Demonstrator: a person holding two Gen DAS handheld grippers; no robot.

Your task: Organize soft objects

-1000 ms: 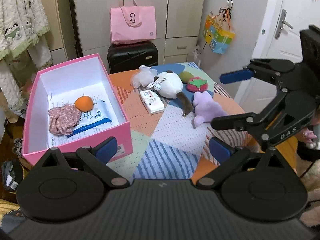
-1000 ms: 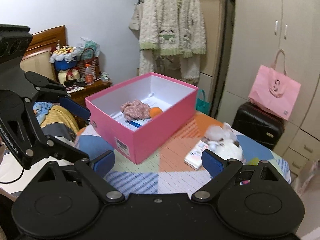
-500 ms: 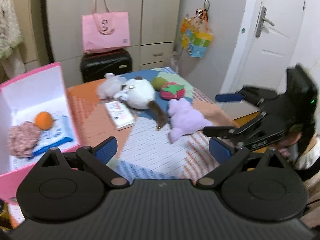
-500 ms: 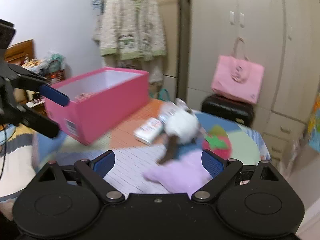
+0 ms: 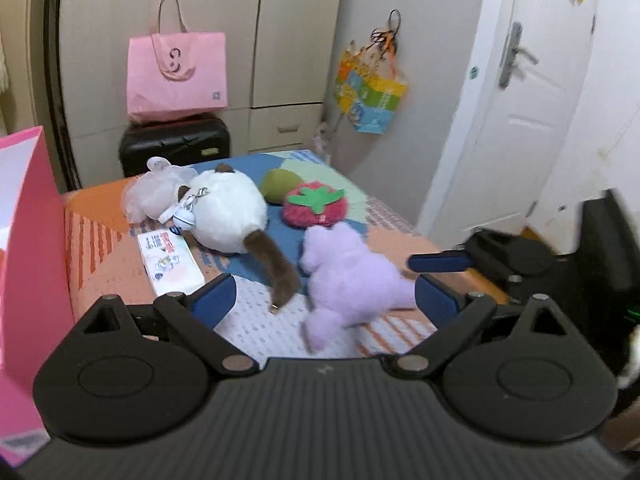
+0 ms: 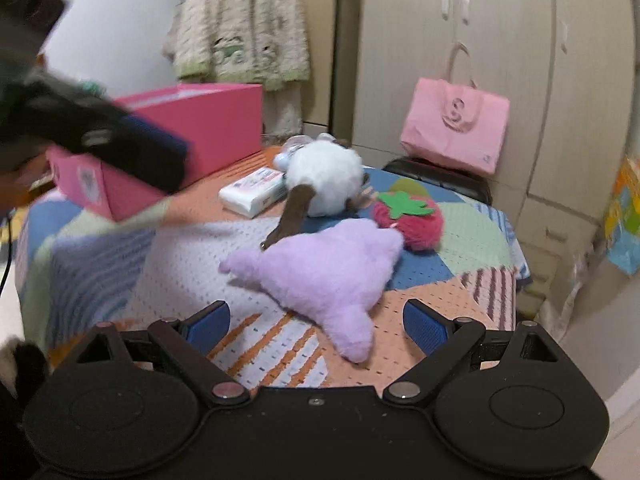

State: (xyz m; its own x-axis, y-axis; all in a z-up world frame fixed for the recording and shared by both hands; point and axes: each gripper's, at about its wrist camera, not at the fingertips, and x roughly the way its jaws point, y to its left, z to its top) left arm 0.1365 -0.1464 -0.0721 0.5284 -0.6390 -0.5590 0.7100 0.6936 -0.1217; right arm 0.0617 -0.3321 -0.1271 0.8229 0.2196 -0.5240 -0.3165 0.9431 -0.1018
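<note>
Both grippers, left gripper (image 5: pixel 324 298) and right gripper (image 6: pixel 316 322), stood released, jaws empty, framing the purple plush (image 6: pixel 324 268) on the patchwork table (image 6: pixel 180 256) (strawberry plush (image 6: pixel 412 220) touching behind it, pink box (image 6: pixel 192 132) beyond).

Fluffy purple plush toy (image 6: pixel 328 268), woven tablecloth (image 6: pixel 188 264)

Pink tote bag (image 5: pixel 177 74) atop black suitcase (image 5: pixel 175 143); cardigan (image 6: pixel 240 20) hanging.

Patchwork-covered table (image 6: pixel 472 280) bears purple plush (image 6: pixel 332 272), strawberry plush (image 6: pixel 412 220), white plush (image 6: pixel 324 178), tissue pack (image 6: pixel 256 192), pink box (image 6: pixel 192 128), perhaps a kiwi (image 5: pixel 280 184).
</note>
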